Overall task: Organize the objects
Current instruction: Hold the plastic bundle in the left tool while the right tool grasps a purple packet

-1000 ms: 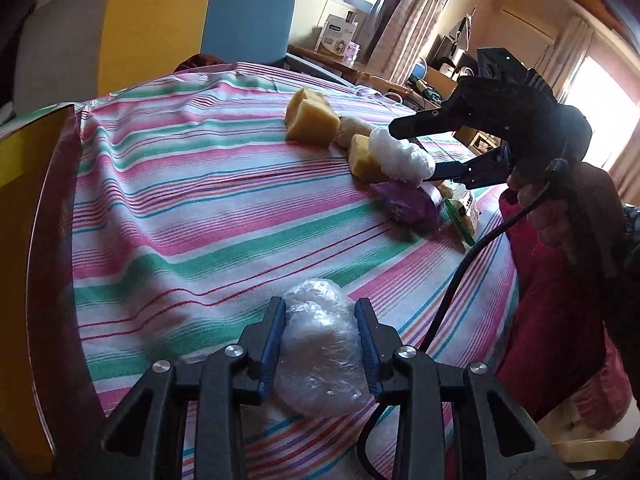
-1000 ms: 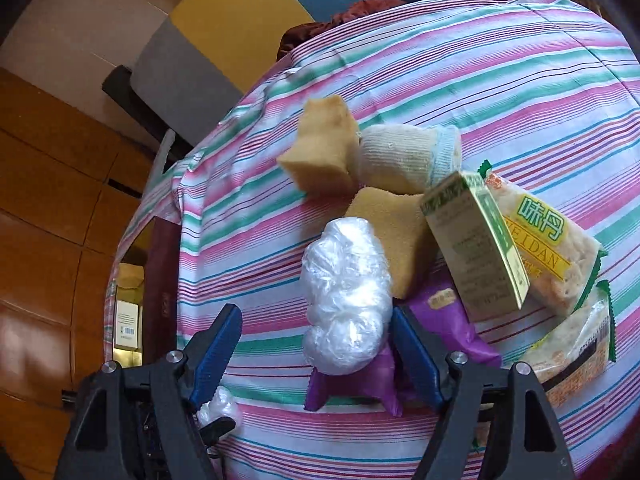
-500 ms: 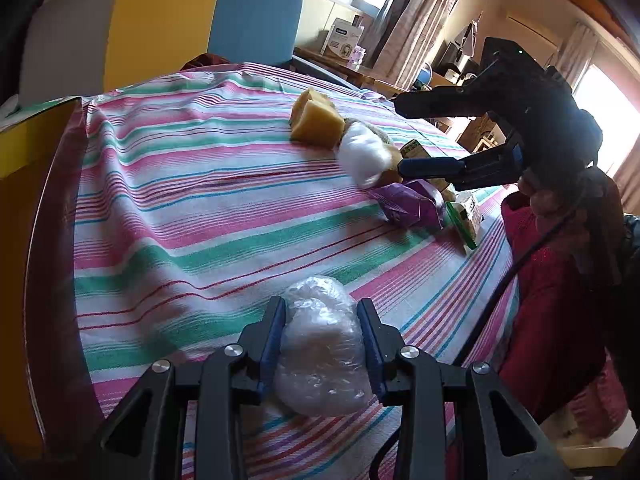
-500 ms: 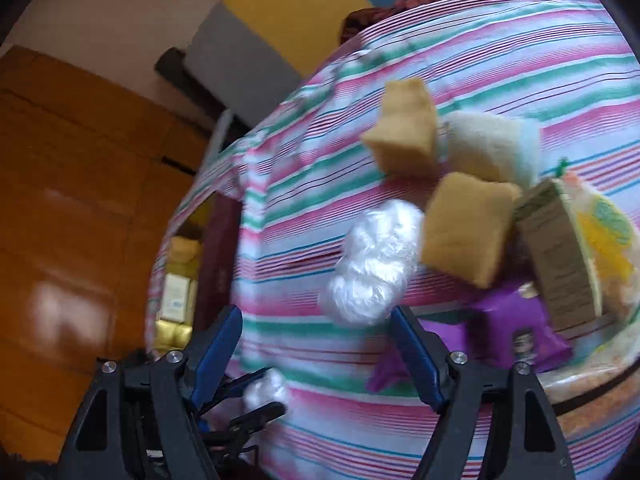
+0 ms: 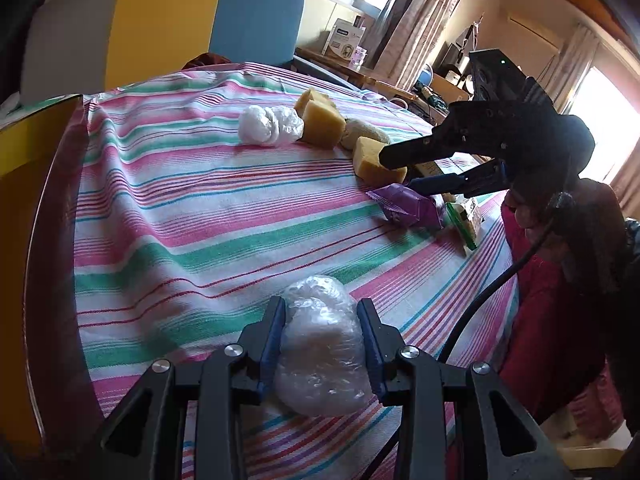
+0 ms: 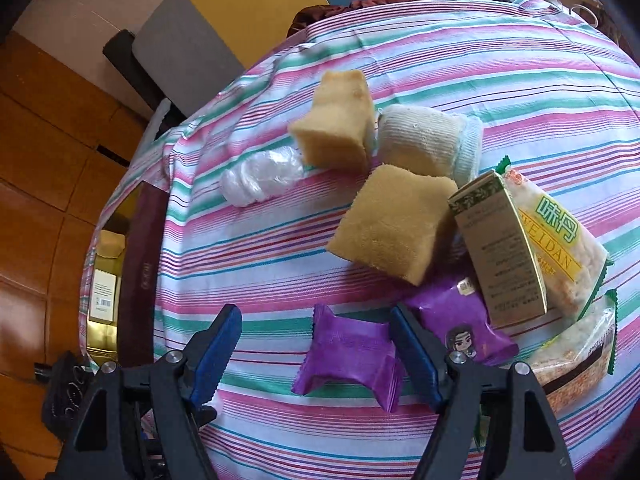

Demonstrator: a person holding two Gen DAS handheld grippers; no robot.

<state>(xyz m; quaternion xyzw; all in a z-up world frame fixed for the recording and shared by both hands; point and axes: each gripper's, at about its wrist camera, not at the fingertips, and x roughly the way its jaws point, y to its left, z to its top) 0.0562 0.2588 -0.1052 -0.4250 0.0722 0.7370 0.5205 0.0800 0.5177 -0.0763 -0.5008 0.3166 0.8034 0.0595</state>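
striped tablecloth (image 5: 200, 216): left tongs (image 5: 322, 320) clamp plastic bundle (image 5: 320, 344); right tongs (image 6: 316, 340) gape, empty.

sponges (image 6: 390, 222): 2 | purple packets (image 6: 348, 356): 2 | plastic bundles (image 5: 322, 344): 2

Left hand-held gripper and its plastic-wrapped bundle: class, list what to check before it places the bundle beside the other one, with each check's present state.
1. Left hand-held gripper shut on the plastic-wrapped bundle: ok.
2. Other wrapped bundle lying free on the striped cloth, beside a sponge block: ok.
3. Bare cloth left of that bundle for placing: ok.
4. Right hand-held gripper open, holding nothing: ok.
5. Right hand-held gripper out of the path: cannot tell.
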